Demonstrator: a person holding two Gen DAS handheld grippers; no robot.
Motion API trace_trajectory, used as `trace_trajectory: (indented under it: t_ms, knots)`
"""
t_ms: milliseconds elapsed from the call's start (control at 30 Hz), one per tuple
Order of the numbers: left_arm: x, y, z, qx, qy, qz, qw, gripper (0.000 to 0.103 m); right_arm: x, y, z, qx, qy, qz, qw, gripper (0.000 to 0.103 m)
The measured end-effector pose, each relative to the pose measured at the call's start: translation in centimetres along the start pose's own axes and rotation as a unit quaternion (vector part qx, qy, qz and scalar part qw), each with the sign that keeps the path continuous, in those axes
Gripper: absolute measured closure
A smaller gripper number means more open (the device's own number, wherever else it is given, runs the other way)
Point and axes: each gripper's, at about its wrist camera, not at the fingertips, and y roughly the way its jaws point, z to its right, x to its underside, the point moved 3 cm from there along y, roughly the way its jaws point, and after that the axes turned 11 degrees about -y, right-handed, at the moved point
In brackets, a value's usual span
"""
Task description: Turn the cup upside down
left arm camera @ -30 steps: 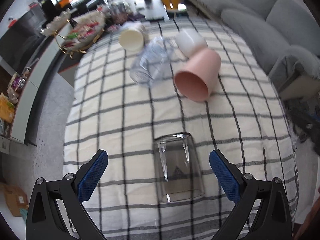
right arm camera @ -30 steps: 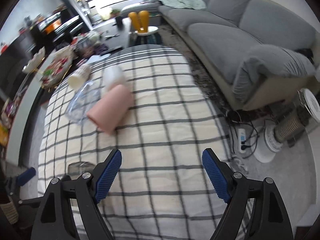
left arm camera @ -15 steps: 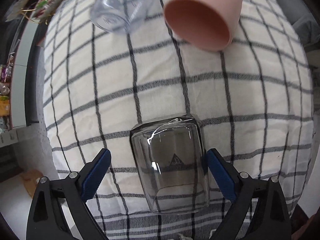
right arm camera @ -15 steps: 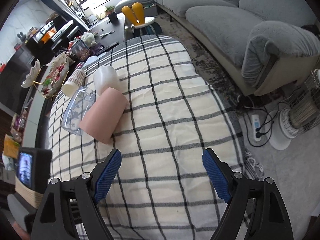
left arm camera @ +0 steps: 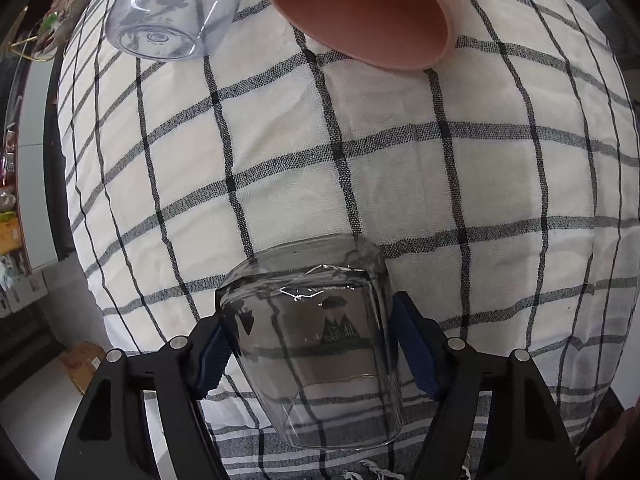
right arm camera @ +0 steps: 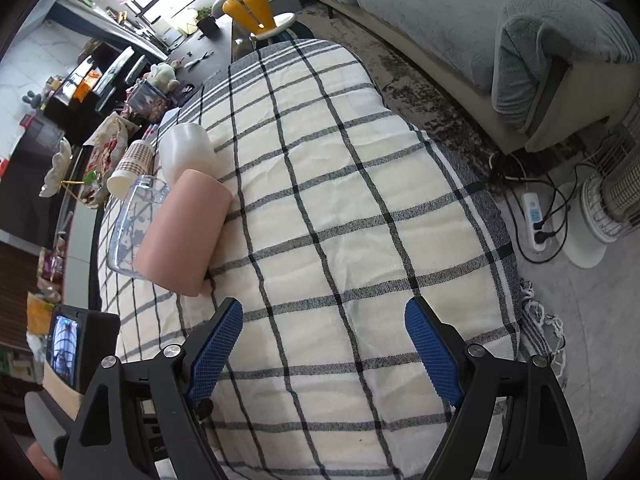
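A clear smoky glass cup (left arm camera: 316,344) with a small mountain print lies on its side on the checked tablecloth (left arm camera: 360,168), base away from me, mouth toward me. My left gripper (left arm camera: 312,344) is shut on it, the blue pads pressing both of its sides. My right gripper (right arm camera: 324,348) is open and empty above the cloth near the table's front edge. The glass cup is not seen in the right wrist view.
A pink cup (left arm camera: 360,12) (right arm camera: 184,232) lies on its side further along the table. Beside it lie a clear plastic cup (left arm camera: 172,8) (right arm camera: 136,224), a white cup (right arm camera: 186,152) and a paper cup (right arm camera: 130,168). A grey sofa (right arm camera: 480,12) stands to the right.
My left gripper moved forward and down over the glass cup and closed on its sides. The right gripper stayed open and shifted slightly.
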Motion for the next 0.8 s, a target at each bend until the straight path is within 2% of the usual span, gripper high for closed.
trace_trajectory:
  t_ms: [133, 200, 300, 367, 400, 467, 533, 600, 633, 700, 733, 800]
  knots:
    - [0.8, -2.1, -1.0, 0.006, -0.004, 0.024, 0.9997, 0.030, 0.1, -0.1, -0.1, -0.004, -0.001, 0.000, 1.000, 0.020]
    - [2.2, -3.0, -2.0, 0.015, 0.002, 0.052, 0.9986, 0.030, 0.1, -0.5, -0.3, -0.006, -0.001, 0.005, 1.000, 0.020]
    - [3.0, -5.7, -1.9, 0.031, 0.012, 0.126, 0.9915, 0.030, 0.1, -1.4, -0.6, -0.008, -0.002, 0.018, 1.000, 0.020]
    - [3.4, -7.6, -2.2, 0.045, 0.011, 0.191, 0.9805, 0.030, 0.1, -1.9, -0.7, -0.007, -0.005, 0.028, 1.000, 0.020]
    - [3.7, -8.4, -2.4, 0.051, 0.005, 0.227, 0.9726, 0.030, 0.2, -2.1, -0.9, -0.002, -0.008, 0.033, 0.999, 0.020]
    - [3.9, -9.6, -2.5, 0.072, -0.005, 0.269, 0.9604, 0.030, 0.2, -2.6, -1.0, 0.004, -0.012, 0.041, 0.999, 0.020]
    - [4.3, -10.5, -2.5, 0.093, -0.011, 0.320, 0.9428, 0.030, 0.4, -2.9, -0.8, 0.015, -0.016, 0.046, 0.999, 0.020]
    - [4.7, -11.3, -2.1, 0.109, -0.005, 0.373, 0.9214, 0.031, 0.7, -3.2, -0.5, 0.025, -0.017, 0.049, 0.998, 0.020]
    - [5.0, -11.7, -2.1, 0.120, 0.002, 0.405, 0.9063, 0.030, 0.8, -3.4, -0.1, 0.032, -0.017, 0.051, 0.998, 0.020]
    - [5.0, -12.2, -1.2, 0.136, 0.012, 0.447, 0.8838, 0.030, 1.0, -3.8, 0.6, 0.048, -0.016, 0.054, 0.997, 0.020]
    - [5.2, -12.2, -0.8, 0.142, 0.018, 0.472, 0.8698, 0.030, 1.2, -4.0, 1.0, 0.055, -0.015, 0.056, 0.997, 0.020]
    - [5.6, -12.0, -0.2, 0.155, 0.021, 0.498, 0.8530, 0.030, 1.5, -4.4, 1.6, 0.070, -0.015, 0.058, 0.996, 0.020]
